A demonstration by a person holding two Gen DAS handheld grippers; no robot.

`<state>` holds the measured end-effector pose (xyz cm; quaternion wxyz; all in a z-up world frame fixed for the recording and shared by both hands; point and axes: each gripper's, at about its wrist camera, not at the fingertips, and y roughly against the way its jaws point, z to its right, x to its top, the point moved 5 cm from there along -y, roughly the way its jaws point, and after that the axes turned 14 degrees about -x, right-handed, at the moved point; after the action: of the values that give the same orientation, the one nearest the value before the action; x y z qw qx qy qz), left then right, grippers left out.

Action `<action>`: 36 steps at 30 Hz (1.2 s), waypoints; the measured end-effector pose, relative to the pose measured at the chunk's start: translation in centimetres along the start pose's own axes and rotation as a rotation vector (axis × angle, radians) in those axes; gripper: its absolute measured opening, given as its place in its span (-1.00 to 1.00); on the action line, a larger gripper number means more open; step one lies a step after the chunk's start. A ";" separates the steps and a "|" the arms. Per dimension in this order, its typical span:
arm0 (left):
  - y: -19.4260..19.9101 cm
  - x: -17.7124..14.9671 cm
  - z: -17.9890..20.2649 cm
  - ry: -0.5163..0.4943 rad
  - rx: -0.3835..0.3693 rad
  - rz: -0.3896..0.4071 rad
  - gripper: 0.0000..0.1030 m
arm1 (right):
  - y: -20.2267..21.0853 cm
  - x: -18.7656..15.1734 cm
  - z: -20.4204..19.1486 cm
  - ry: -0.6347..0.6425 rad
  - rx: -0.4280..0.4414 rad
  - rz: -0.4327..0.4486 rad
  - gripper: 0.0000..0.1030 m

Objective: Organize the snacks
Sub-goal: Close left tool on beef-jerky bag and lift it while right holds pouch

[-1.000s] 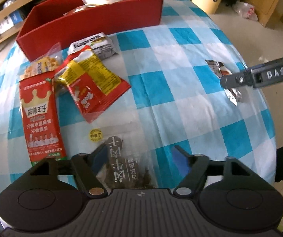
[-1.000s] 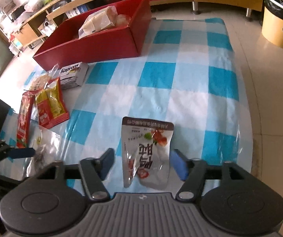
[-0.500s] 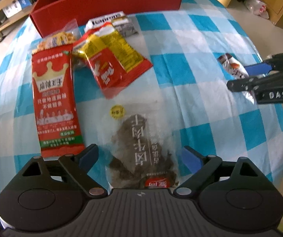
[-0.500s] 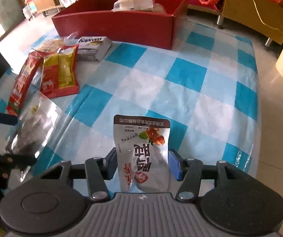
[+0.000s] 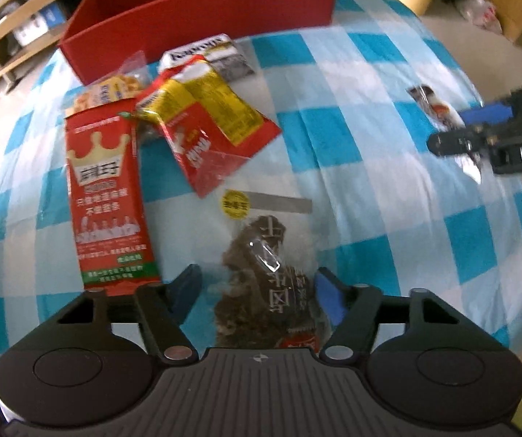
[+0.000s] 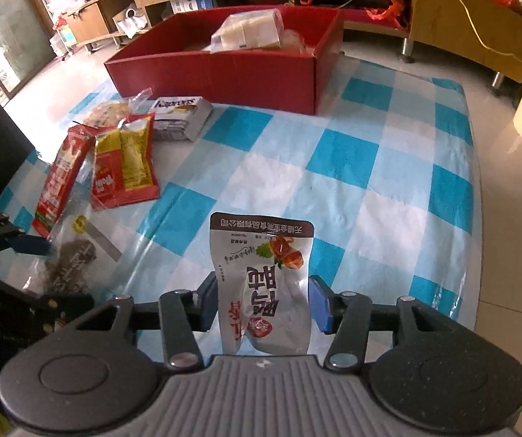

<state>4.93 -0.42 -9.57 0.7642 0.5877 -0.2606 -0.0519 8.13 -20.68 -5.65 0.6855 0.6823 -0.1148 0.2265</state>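
- The grey-white pouch [image 6: 262,284] stands between the right gripper [image 6: 263,302]'s pads, pinched at its sides, near the cloth's near edge; lift it straight, then carry it to the red box [image 6: 224,69] far ahead.
- The clear packet of dark snack [image 5: 266,273] lies between the left gripper [image 5: 257,291]'s jaws, which have just been closing; whether the pads press it I cannot tell.

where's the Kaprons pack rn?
Kaprons pack lies on the checked tablecloth, just in front of the red box, beside the red-yellow packet.
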 end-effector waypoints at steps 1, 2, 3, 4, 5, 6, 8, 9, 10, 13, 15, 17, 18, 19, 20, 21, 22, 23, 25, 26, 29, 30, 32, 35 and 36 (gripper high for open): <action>0.3 0.1 -0.1 0.014 -0.017 0.010 0.23 | 0.1 0.0 0.0 0.000 0.003 0.002 -0.01; 0.6 0.2 -0.2 0.025 -0.020 0.022 0.20 | 0.1 0.1 0.0 -0.001 0.005 0.004 -0.01; 0.8 0.3 -0.2 0.030 -0.023 0.029 0.18 | 0.2 0.1 -0.1 -0.002 0.007 0.005 -0.01; 0.8 0.3 -0.3 0.025 -0.026 0.028 0.20 | 0.2 0.2 -0.1 -0.002 0.009 0.007 -0.01; 0.8 0.3 -0.2 0.013 -0.019 0.030 0.29 | 0.2 0.2 -0.1 -0.003 0.012 0.007 -0.01; 0.8 0.2 -0.1 0.007 -0.002 0.031 0.35 | 0.3 0.3 -0.1 -0.005 0.015 0.006 -0.01; 0.0 -0.1 0.4 -0.043 0.068 0.006 0.86 | 0.3 0.3 -0.2 -0.008 0.021 0.008 -0.01; -0.3 -0.4 0.7 -0.069 0.117 -0.003 0.92 | 0.4 0.3 -0.2 -0.008 0.022 0.009 -0.01; -0.5 -0.7 1.1 -0.099 0.158 -0.003 0.99 | 0.5 0.3 -0.2 -0.010 0.023 0.011 -0.01; -1.3 -1.6 2.5 -0.167 0.188 -0.029 1.00 | 0.7 0.4 -0.1 -0.014 0.032 0.012 0.00; -1.7 -2.1 2.9 -0.181 0.192 -0.038 1.00 | 0.9 0.4 0.0 -0.016 0.041 0.015 0.00; -1.6 -2.1 2.5 -0.151 0.173 -0.039 0.91 | 1.1 0.5 0.1 -0.016 0.048 0.023 0.00; -1.5 -2.0 2.3 -0.125 0.137 -0.045 0.80 | 1.3 0.5 0.0 -0.014 0.051 0.025 0.00; -1.3 -1.9 2.1 -0.092 0.082 -0.048 0.52 | 1.3 0.4 0.0 -0.012 0.055 0.026 0.00; -1.1 -1.8 2.0 -0.070 0.056 -0.052 0.45 | 1.4 0.4 0.0 -0.010 0.058 0.026 0.00; -1.0 -1.9 2.2 -0.075 0.061 -0.053 0.43 | 1.5 0.3 -0.1 -0.007 0.061 0.024 0.00; -0.9 -2.0 2.4 -0.093 0.073 -0.054 0.39 | 1.6 0.2 -0.1 -0.003 0.063 0.024 0.00; -0.8 -2.0 2.7 -0.105 0.083 -0.054 0.33 | 1.6 0.1 -0.2 0.002 0.063 0.024 0.00; -0.5 -1.9 3.3 -0.112 0.097 -0.044 0.25 | 1.7 0.0 -0.3 0.005 0.066 0.026 0.00; -0.2 -1.8 3.2 -0.101 0.089 -0.031 0.22 | 1.8 0.0 -0.3 0.004 0.068 0.028 0.00; 0.8 -1.0 2.7 -0.052 0.057 0.011 0.07 | 2.1 0.1 -0.3 0.002 0.067 0.037 0.00; 1.3 -0.7 2.5 -0.034 0.043 0.031 0.04 | 2.1 0.2 -0.3 0.000 0.067 0.039 0.00; 2.1 -0.2 2.0 0.004 0.018 0.062 -0.03 | 2.2 0.2 -0.3 -0.003 0.068 0.043 0.00; 2.5 0.1 1.1 0.047 -0.026 0.067 0.19 | 2.2 0.3 -0.3 -0.003 0.069 0.042 0.00; 2.0 0.3 0.9 0.059 -0.017 0.059 0.27 | 2.1 0.2 -0.4 -0.003 0.071 0.040 0.00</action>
<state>4.27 -0.70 -7.44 0.7776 0.5748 -0.2546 -0.0143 7.29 -20.37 -3.68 0.6560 0.7041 -0.1215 0.2430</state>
